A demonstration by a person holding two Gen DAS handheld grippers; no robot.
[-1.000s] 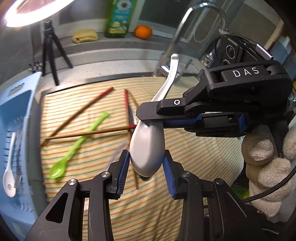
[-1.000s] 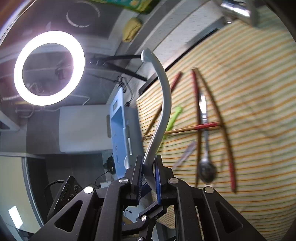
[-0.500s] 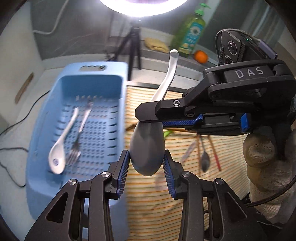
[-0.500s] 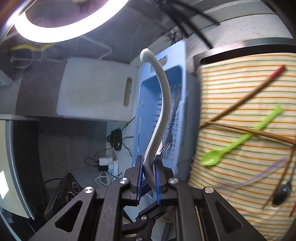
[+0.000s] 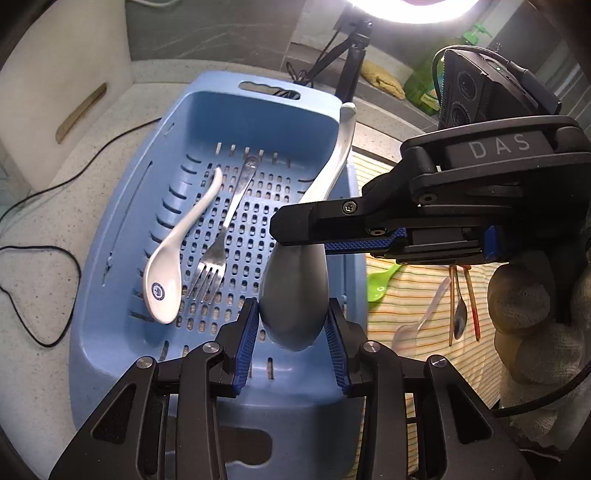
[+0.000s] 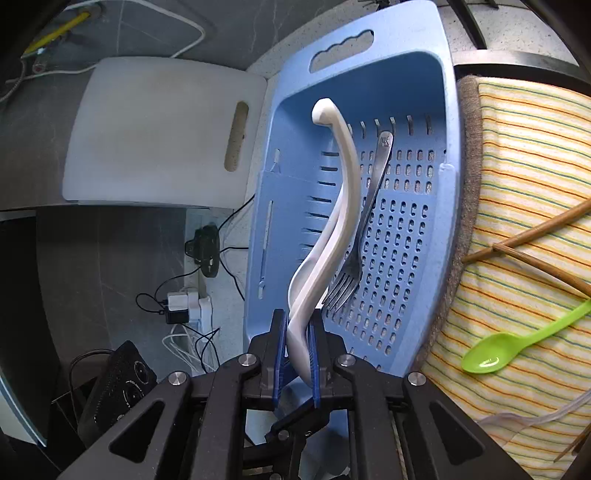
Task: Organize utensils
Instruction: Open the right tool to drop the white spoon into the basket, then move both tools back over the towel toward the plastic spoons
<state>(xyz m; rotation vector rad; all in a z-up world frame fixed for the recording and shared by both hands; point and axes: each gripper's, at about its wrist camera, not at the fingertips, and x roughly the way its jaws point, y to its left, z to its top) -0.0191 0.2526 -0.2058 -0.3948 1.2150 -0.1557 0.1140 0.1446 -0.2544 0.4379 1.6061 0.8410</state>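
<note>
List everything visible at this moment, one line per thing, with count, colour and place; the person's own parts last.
Basket: one, blue, on the speckled counter.
Held spoon: one, white, above the basket, gripped by both claws.
Second spoon: one, white, lying in the basket.
Fork: one, metal, in the basket beside that spoon.
Striped cloth: one, yellowish, right of the basket.
Green spoon: one, on the cloth.
Chopsticks: brown; count unclear, on the cloth.
Clear spoon: one, on the cloth.
Cutting board: one, white, left of the basket.
Ring light: one, at the back.
Left claw: shut on the bowl.
Right claw: shut on the handle.
Gloved hand: one, white.
</note>
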